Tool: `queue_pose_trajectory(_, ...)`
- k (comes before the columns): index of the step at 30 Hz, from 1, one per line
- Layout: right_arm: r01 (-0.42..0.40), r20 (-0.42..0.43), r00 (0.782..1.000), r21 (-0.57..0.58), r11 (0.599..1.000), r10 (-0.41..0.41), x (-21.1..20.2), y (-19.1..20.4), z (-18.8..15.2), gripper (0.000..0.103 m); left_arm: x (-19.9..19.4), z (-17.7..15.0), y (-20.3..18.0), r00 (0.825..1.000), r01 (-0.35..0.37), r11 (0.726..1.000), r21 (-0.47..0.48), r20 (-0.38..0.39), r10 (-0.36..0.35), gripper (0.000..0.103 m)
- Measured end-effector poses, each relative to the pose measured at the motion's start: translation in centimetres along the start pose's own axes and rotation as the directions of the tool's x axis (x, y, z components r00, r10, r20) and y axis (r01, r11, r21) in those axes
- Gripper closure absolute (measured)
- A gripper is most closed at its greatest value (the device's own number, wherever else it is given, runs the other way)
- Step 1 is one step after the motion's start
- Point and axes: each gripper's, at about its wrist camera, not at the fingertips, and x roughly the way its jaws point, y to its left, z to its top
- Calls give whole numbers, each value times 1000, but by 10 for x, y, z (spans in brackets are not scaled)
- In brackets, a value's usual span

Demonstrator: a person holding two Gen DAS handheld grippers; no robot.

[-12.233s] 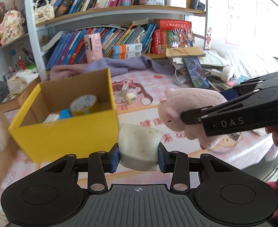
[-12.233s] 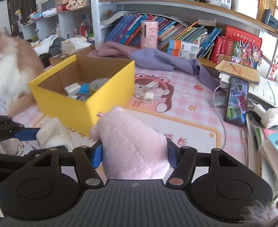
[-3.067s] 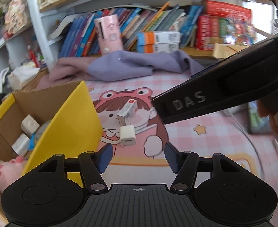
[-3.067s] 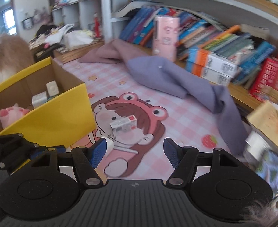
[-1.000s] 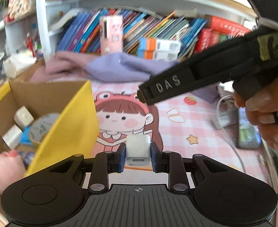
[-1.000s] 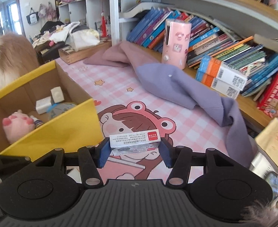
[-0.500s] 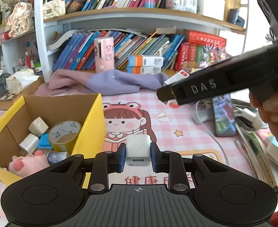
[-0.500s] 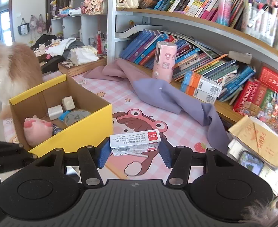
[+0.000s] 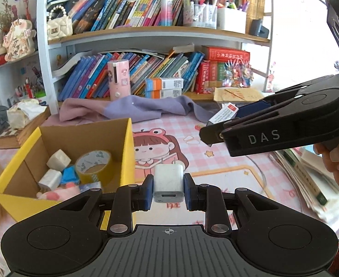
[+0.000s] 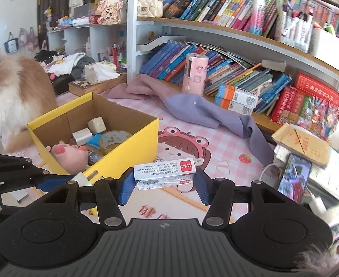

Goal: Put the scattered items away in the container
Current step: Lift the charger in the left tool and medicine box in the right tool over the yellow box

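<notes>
Here, the scene by parts:

Container: a yellow cardboard box [image 9: 128, 152] with its top open stands on the pink checked mat [image 9: 215, 157], left of the cartoon girl printed on it.

Box contents: a roll of brown tape [image 9: 93, 164], two whitish blocks [image 9: 58, 160], a blue piece [image 9: 69, 175] between them and the tape, and a pink plush toy [image 10: 70, 153] lying against the near wall. One more small patterned thing sits beside the plush; what it is cannot be told.

Left gripper [image 9: 168, 188]: clenched on a white charger plug [image 9: 168, 181], its pads pressing both sides, port facing the camera, held above the mat just right of the box's near corner.

Right gripper [image 10: 164, 182]: grasping a small white carton with a red label [image 10: 164, 172] by its two ends, held level above the mat, near the box's right wall.

Both items: outside the box, off the mat.

Beside the box: a fluffy cat [image 10: 5, 92] sits at its far left side.

Behind: a purple cloth [image 10: 192, 108] lies on the mat before the bookshelf [image 10: 215, 32].
</notes>
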Motion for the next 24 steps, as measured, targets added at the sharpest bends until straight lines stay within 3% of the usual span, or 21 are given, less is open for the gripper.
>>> queue_pose_trajectory(8,74,-43,996,40,996,-72,-16,45,-27,51,-34,-22,25,1000,16,1000,19,-16,-16,78)
queue_pose_trajectory(24,31,-100,995,68,997,-24,-26,133,-63,51,-78,-62,70,998,6,1000,24,-63,-4,78)
